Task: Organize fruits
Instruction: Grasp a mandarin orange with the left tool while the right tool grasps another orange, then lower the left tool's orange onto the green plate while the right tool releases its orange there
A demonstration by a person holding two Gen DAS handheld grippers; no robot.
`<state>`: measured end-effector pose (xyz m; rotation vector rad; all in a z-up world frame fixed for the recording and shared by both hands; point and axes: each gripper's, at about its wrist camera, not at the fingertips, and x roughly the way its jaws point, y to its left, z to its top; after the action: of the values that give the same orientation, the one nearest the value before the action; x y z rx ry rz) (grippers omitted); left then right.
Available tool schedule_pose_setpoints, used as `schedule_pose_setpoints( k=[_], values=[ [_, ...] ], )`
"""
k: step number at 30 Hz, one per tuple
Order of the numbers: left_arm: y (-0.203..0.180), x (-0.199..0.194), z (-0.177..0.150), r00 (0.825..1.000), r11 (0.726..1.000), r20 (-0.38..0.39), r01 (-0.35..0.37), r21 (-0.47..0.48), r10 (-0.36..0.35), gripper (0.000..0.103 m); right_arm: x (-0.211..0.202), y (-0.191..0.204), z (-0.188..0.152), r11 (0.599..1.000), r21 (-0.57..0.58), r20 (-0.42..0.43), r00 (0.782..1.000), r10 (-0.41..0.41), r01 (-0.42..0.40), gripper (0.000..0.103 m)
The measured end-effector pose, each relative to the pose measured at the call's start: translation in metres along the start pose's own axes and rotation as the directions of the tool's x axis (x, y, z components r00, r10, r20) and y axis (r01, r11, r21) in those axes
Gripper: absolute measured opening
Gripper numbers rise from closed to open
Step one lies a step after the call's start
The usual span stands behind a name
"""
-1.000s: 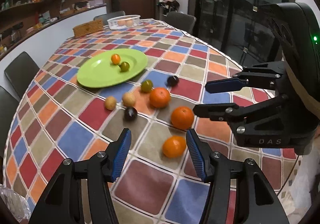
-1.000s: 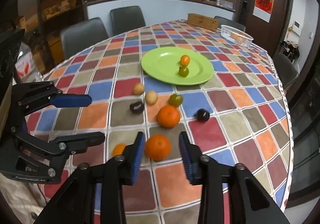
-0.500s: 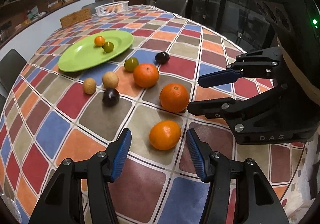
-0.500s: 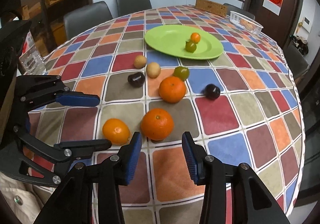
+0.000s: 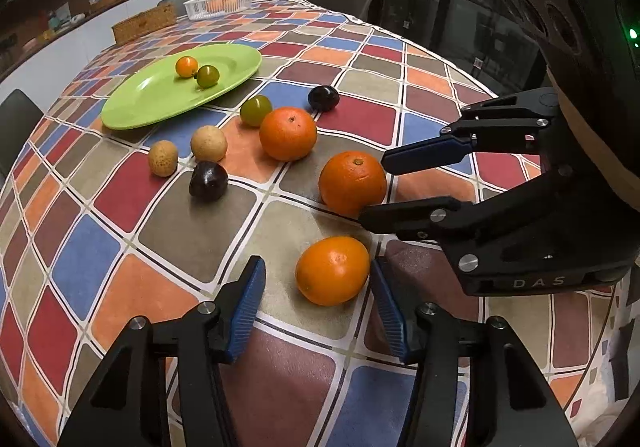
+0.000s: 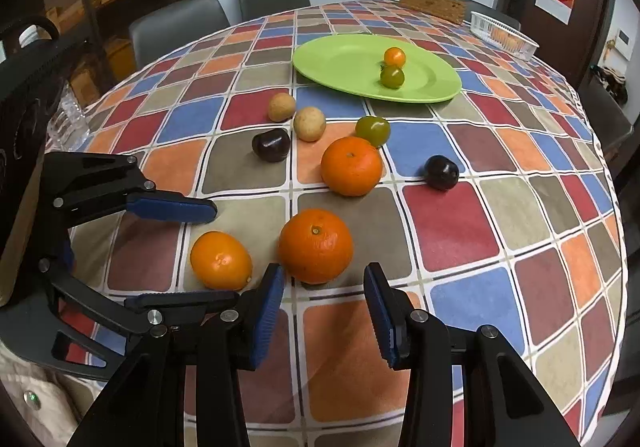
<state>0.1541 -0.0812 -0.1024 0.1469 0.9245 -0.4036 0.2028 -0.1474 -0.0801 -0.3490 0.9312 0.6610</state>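
Orange fruit: nearest orange [image 5: 333, 270] lies between the left gripper [image 5: 318, 309] jaws, spread and not touching, long axis crosswise. Only the right view shows the right gripper [image 6: 325, 311] jaws released before the second orange [image 6: 316, 245], stem up.

My left wrist view sits low over the table's [image 5: 168, 223] near edge, facing across it toward the green plate [image 5: 160, 95]. My right wrist view faces likewise from beside it; both share the close scattered fruit and each other's gripper.
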Motion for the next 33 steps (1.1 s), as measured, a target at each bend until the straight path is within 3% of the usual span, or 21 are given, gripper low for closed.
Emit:
schedule_pose_setpoints(
  k=[5,20,33],
  values=[
    [0.000,0.002,0.002,1.000,1.000,-0.006,0.031,0.007,-0.031,0.035,0.005,0.001,0.003,1.000,-0.012,-0.006,1.000,0.014,-0.014,0.043],
    [0.018,-0.010,0.000,1.000,0.998,0.016,0.000,-0.061,0.001,0.035,0.011,0.004,0.010,1.000,-0.002,-0.011,1.000,0.005,-0.005,0.042],
    [0.031,-0.046,0.004,0.994,0.995,0.105,-0.026,-0.101,0.037,0.035,-0.014,0.012,0.021,0.997,0.071,0.069,0.997,-0.016,0.011,0.041]
  ],
)
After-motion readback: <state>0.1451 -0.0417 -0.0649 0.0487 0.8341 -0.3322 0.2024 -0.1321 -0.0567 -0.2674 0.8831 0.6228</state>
